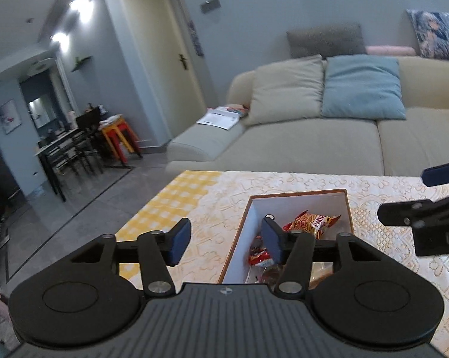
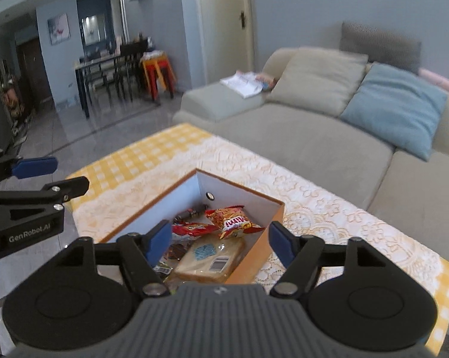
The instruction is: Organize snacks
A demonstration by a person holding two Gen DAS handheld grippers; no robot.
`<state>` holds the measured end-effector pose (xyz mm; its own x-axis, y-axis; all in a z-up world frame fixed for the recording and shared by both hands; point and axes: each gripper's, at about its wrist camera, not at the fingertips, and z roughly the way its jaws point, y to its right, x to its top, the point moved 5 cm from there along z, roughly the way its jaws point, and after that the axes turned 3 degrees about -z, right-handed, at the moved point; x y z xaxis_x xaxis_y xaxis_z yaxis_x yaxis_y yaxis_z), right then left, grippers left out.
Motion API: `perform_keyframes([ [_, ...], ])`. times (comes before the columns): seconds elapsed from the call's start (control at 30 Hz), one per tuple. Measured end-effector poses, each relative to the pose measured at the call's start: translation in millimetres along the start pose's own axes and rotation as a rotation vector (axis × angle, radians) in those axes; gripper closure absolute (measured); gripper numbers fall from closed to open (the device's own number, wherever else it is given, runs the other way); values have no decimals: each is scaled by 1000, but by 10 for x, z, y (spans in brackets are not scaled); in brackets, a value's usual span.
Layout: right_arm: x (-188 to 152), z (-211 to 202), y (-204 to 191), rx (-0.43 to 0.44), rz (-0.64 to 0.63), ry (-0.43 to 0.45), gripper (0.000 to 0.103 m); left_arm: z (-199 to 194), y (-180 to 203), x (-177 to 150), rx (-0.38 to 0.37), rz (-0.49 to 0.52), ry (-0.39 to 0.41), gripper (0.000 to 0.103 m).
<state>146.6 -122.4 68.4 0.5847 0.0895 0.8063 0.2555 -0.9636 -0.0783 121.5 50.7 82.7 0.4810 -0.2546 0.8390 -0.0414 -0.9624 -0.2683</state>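
Observation:
A brown-rimmed box with white inner walls (image 1: 296, 201) (image 2: 242, 194) sits on the lace-covered table. Inside it lie an orange-red snack packet (image 1: 312, 222) (image 2: 231, 220), a red packet (image 2: 191, 229), a wrapped bread pack (image 2: 212, 258) and a dark wrapped bar (image 2: 193, 212). My left gripper (image 1: 224, 243) is open and empty, above the box's left wall. My right gripper (image 2: 220, 243) is open and empty, hovering over the box's near end. Each gripper shows at the edge of the other's view: the right one (image 1: 415, 194), the left one (image 2: 51, 176).
The table carries a white lace cloth over a yellow checked cloth (image 1: 176, 197) (image 2: 140, 155). A beige sofa (image 1: 314, 140) (image 2: 299, 140) with cushions stands just behind it. A dining table and coloured stools (image 1: 117, 137) stand far left across grey floor.

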Motion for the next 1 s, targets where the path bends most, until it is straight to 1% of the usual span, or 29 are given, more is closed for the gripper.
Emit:
perform_keyframes([
  [0.03,-33,-67,-36,-3,-3,11,26,-52,-10,-24,4,-13,6,36],
  [0.13,-170,-334,-168,-9,-1,43,26,-179,-21,-105,5,-25,18,34],
  [0.17,-216,-399,-208,-9,1,52,26,-209,-20,-131,4,-26,17,32],
  [0.2,-263,-479,-253,-12,8,61,26,-231,-7,-160,4,-27,8,29],
  [0.27,-343,-595,-312,-26,18,69,25,-301,12,-243,-2,-35,-11,29],
  [0.33,-436,-708,-369,-57,23,75,24,-350,19,-340,-17,-60,-48,29],
  [0.4,-543,-810,-405,-96,36,80,24,-350,26,-434,-36,-97,-102,29],
  [0.5,-730,-926,-433,-140,65,87,24,-386,50,-597,-73,-135,-152,29],
  [0.67,-957,-973,-419,-191,46,68,24,-406,167,-867,-95,-154,-221,29],
  [0.77,-1069,-942,-375,-207,47,58,24,-359,212,-959,-114,-167,-264,29],
  [1.0,-1226,-809,-283,-206,81,29,24,-369,317,-1060,-127,-137,-281,29],
])
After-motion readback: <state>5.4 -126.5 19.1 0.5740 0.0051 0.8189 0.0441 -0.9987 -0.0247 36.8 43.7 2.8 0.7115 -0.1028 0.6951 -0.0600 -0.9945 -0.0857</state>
